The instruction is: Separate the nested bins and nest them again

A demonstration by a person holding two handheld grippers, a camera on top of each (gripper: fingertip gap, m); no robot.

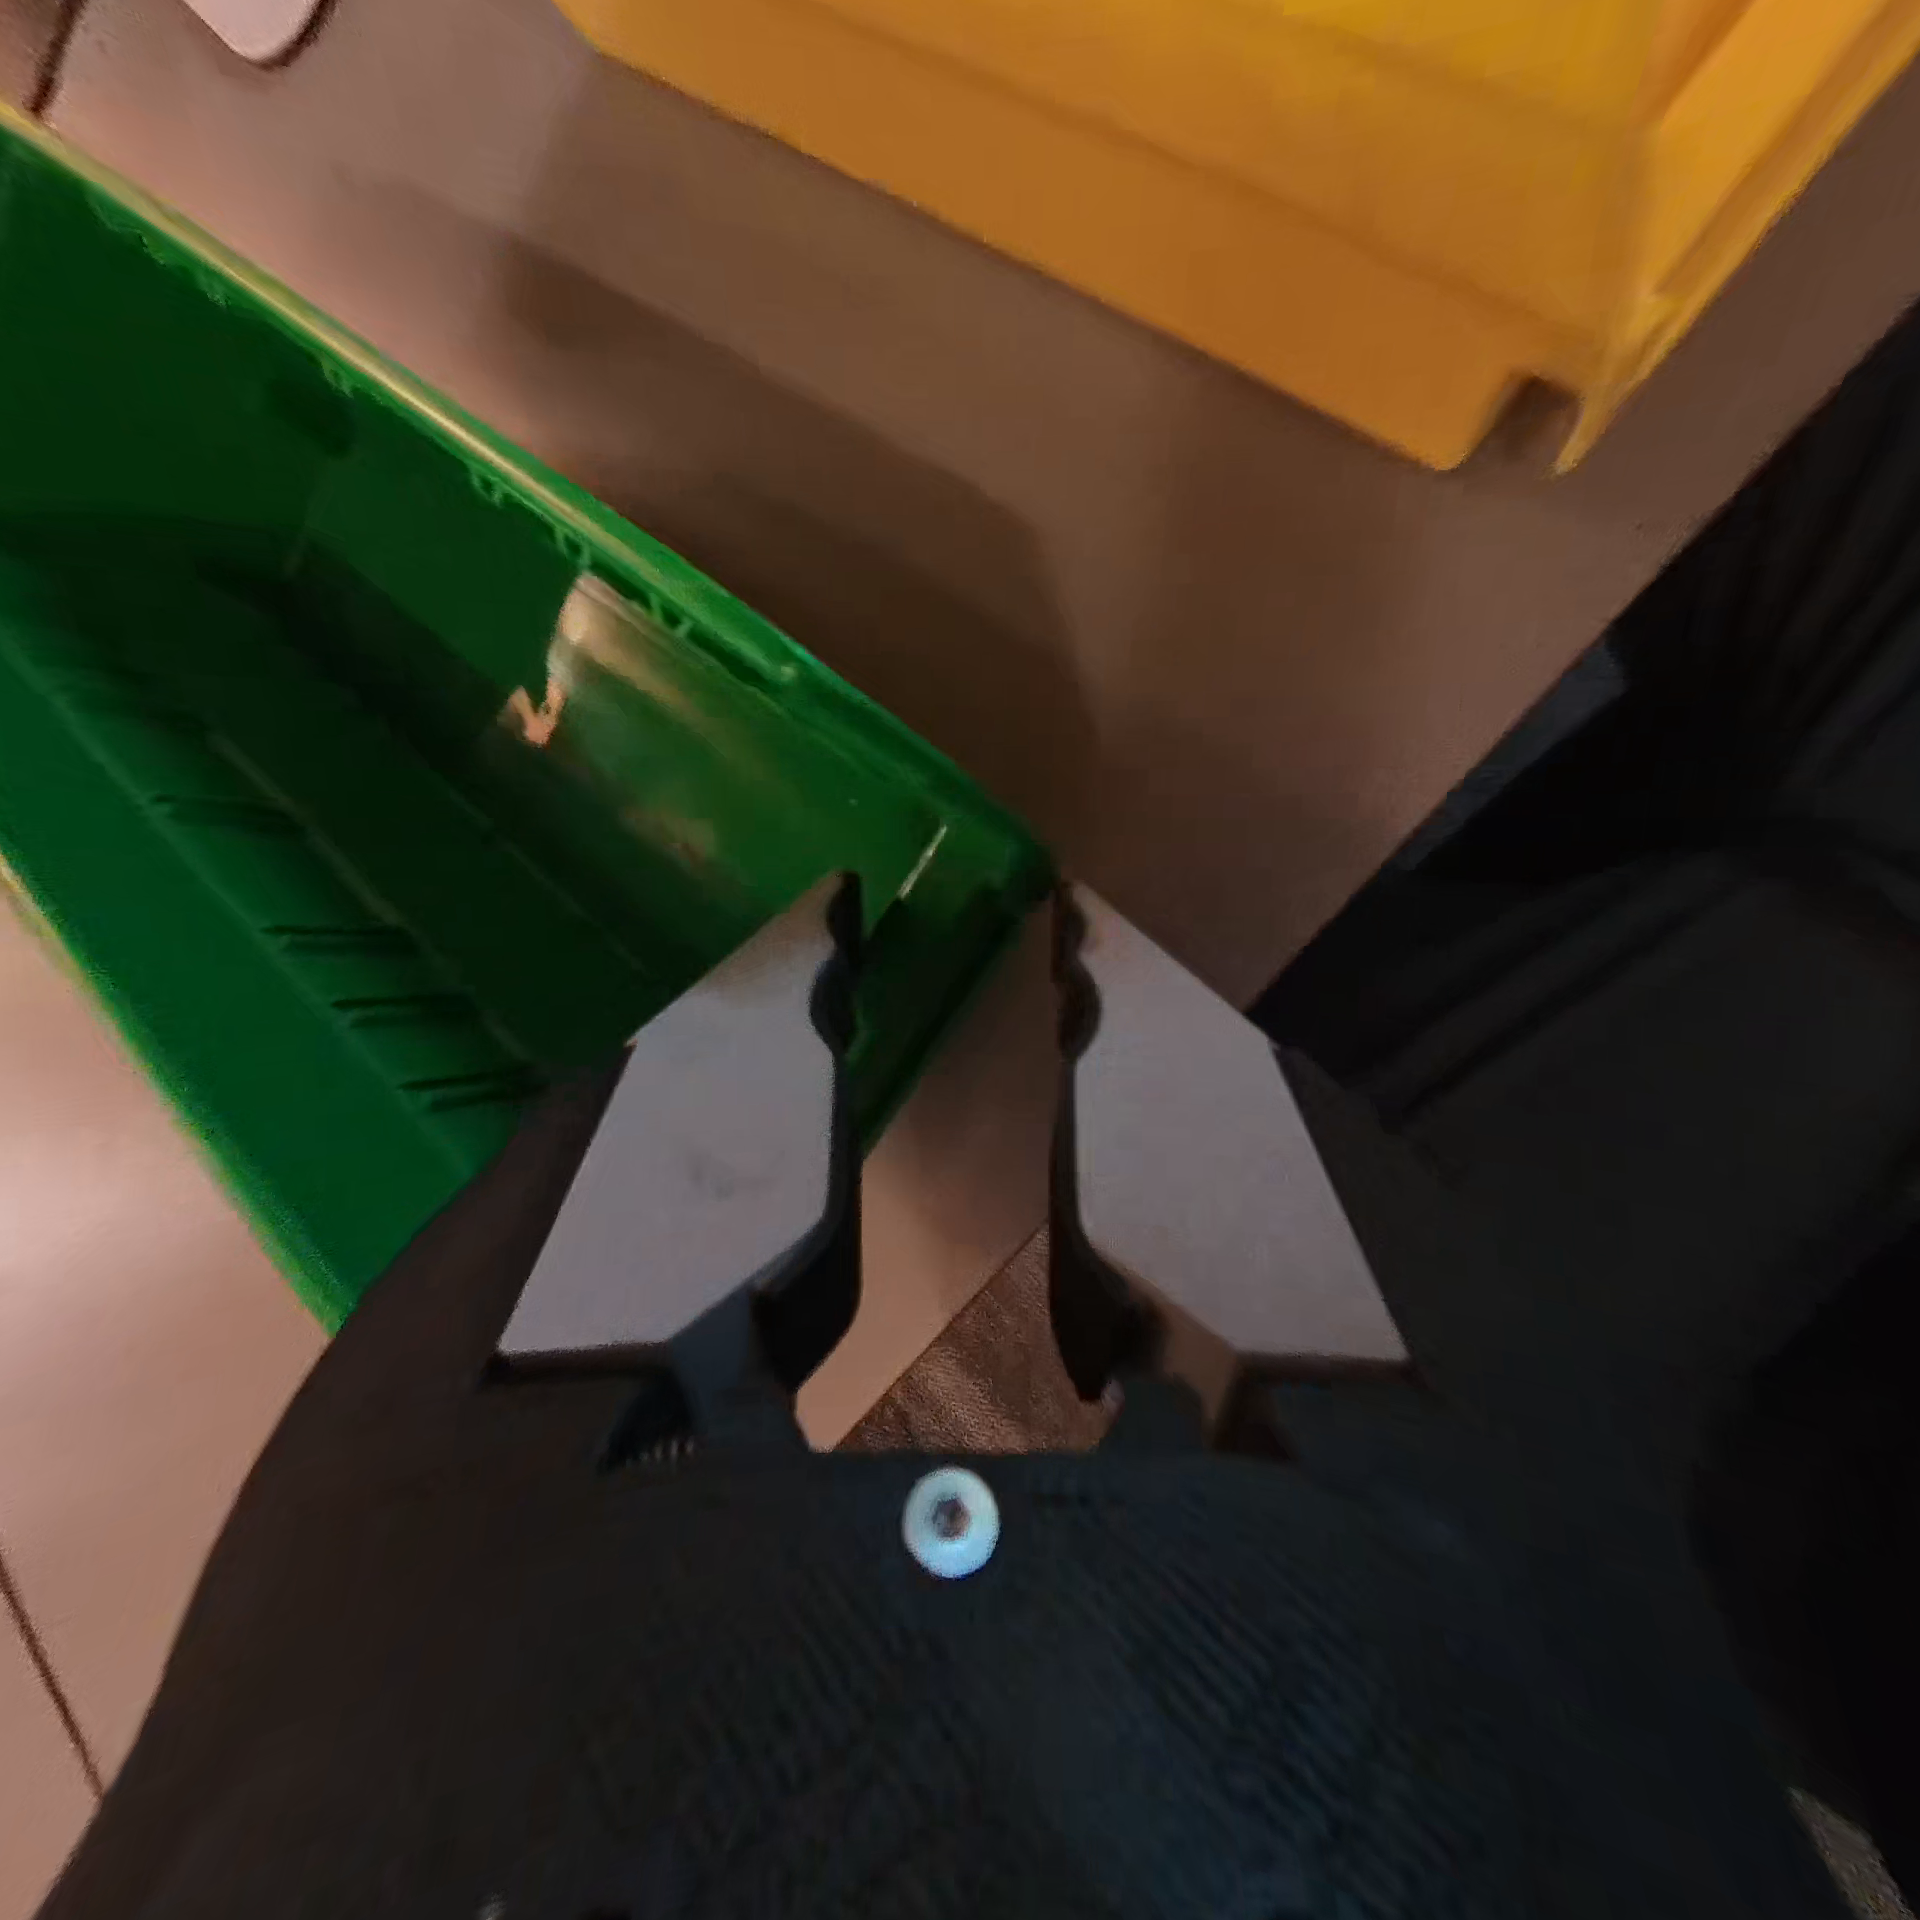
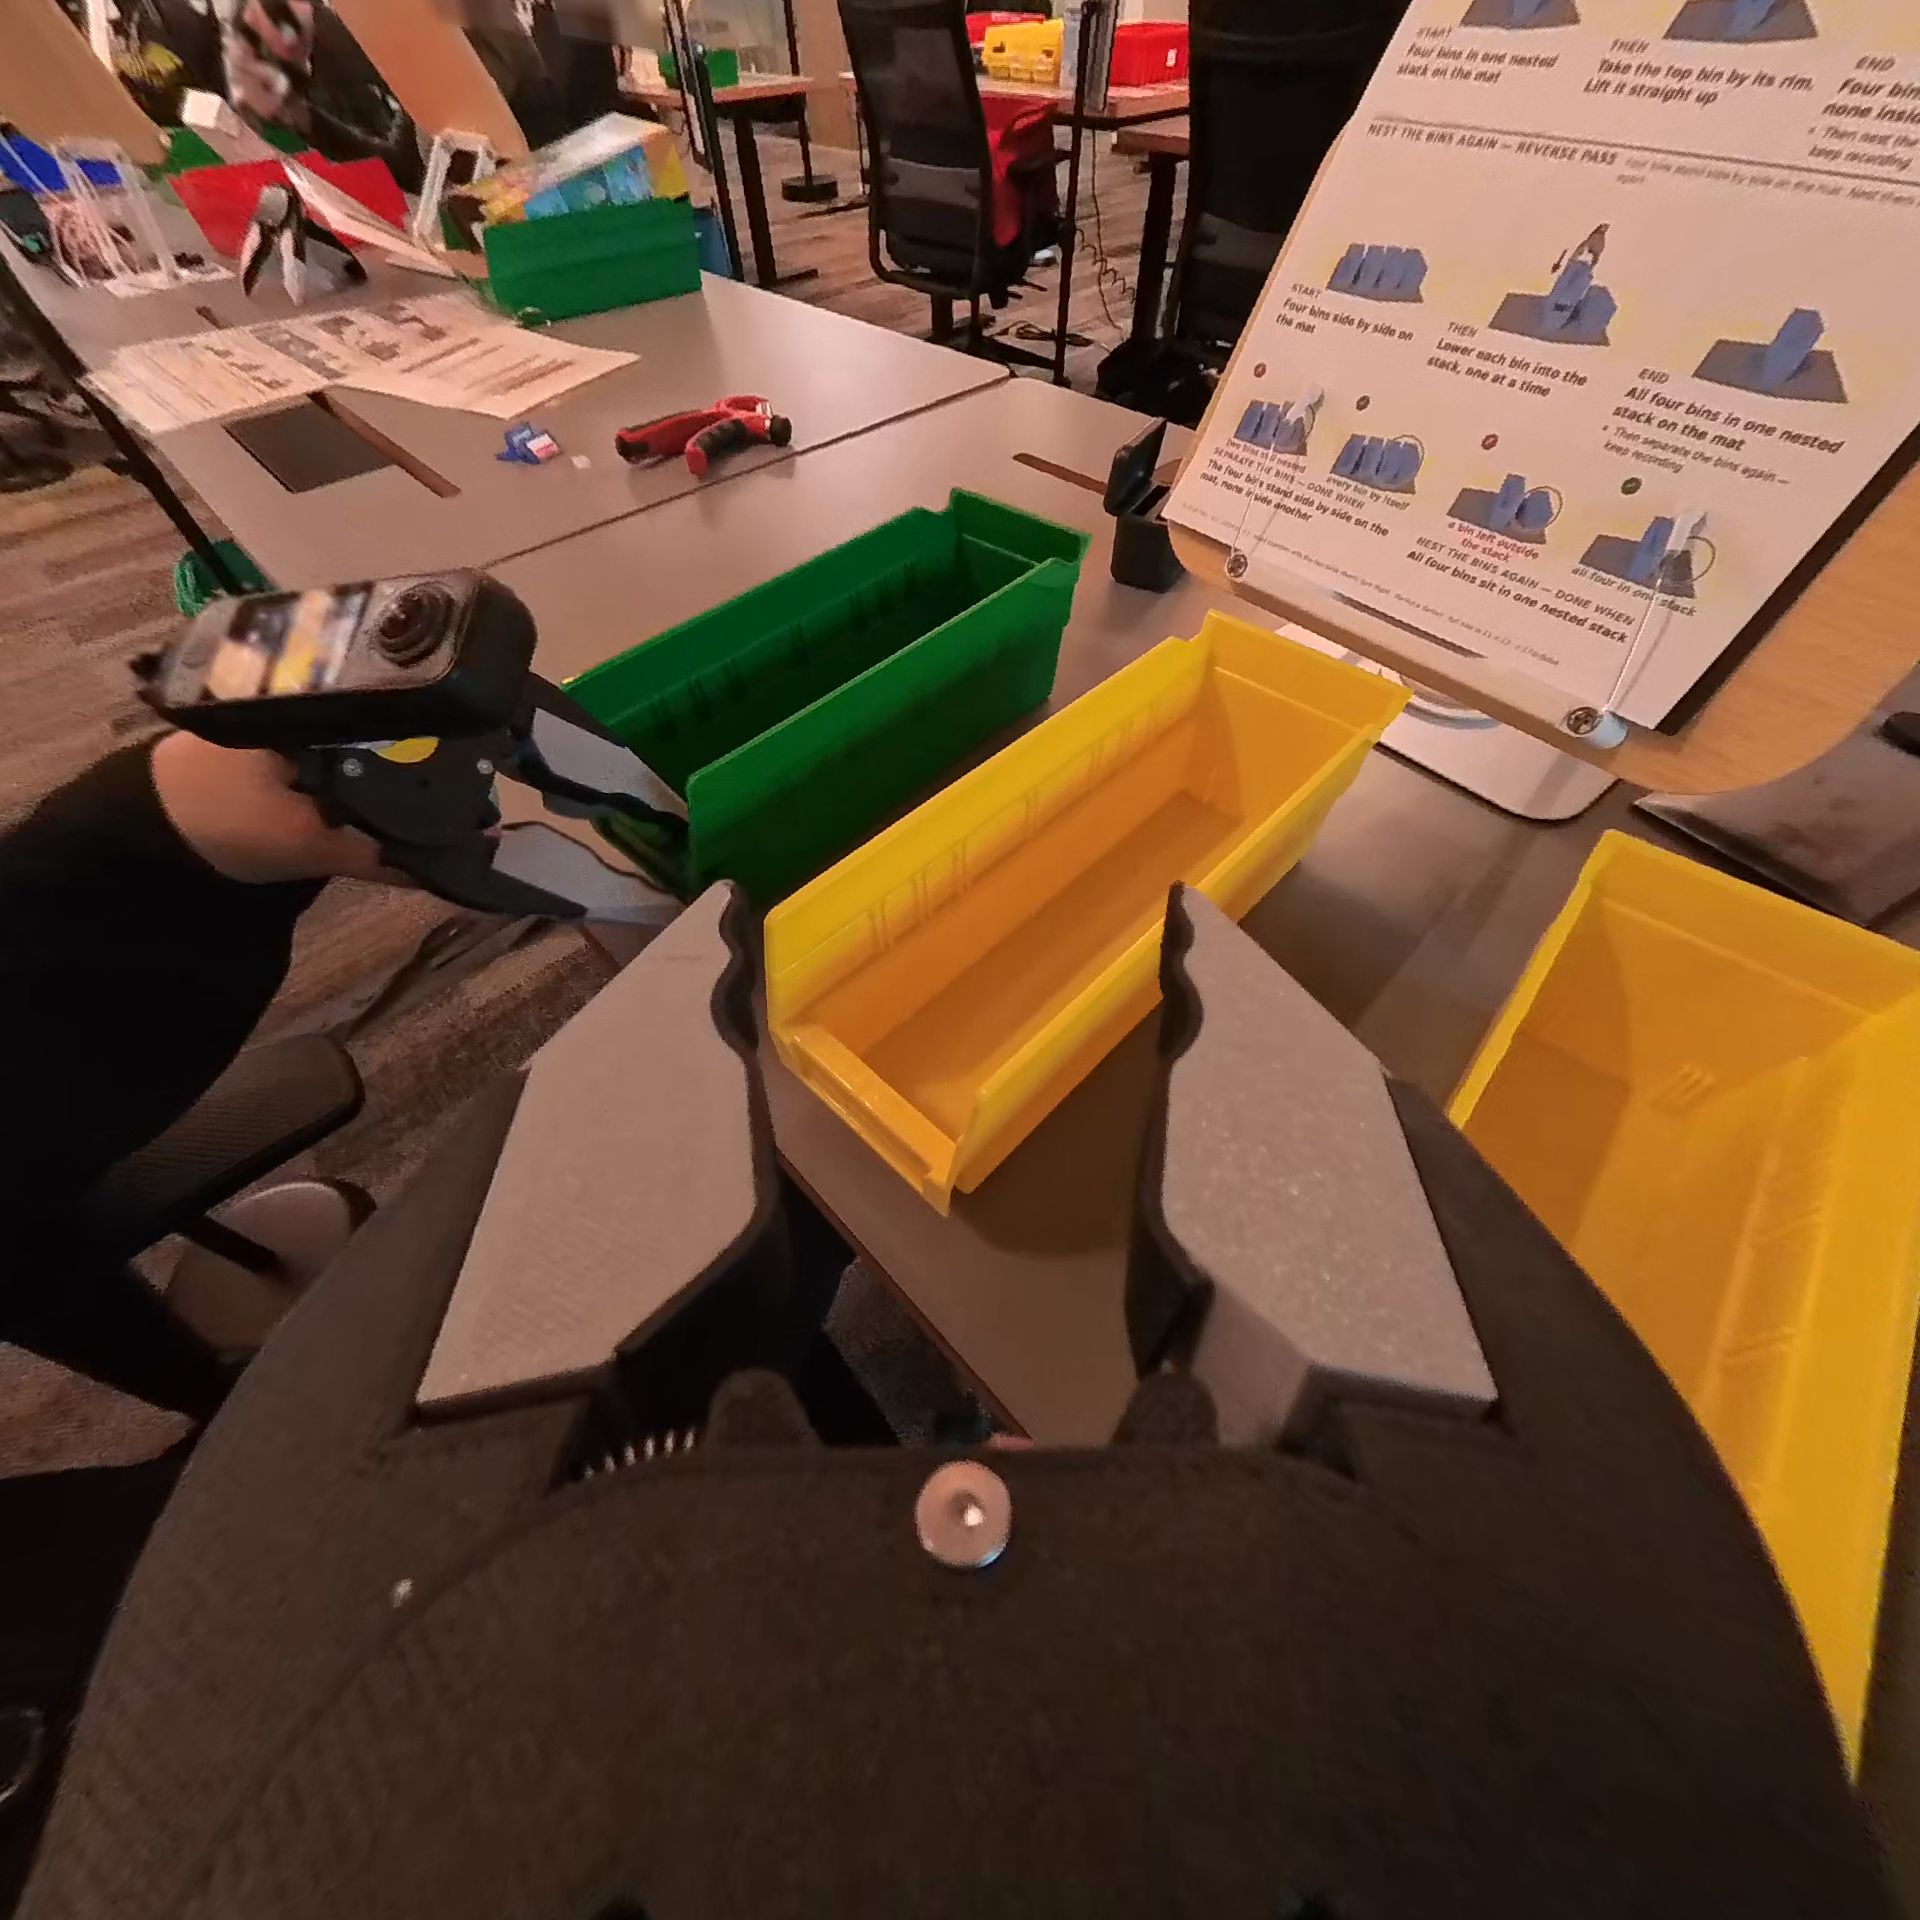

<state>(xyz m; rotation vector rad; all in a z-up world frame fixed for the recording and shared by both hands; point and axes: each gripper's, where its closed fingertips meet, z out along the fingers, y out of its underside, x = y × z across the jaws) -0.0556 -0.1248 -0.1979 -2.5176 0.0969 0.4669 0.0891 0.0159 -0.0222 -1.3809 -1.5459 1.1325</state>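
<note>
At the left of the right wrist view, a hand [image 2: 223, 800] in a dark sleeve holds the left gripper [image 2: 665, 821] level, its tips at the near end wall of the green bin [image 2: 831, 665]. In its own view, the left gripper [image 1: 951, 894] straddles the green bin [image 1: 312, 748] corner wall, jaws slightly apart; a firm hold cannot be confirmed. At centre, the right gripper [image 2: 951, 914] stands wide open and empty, the yellow bin [image 2: 1049, 904] just beyond its tips. A second yellow bin [image 2: 1714, 1122] lies at right.
</note>
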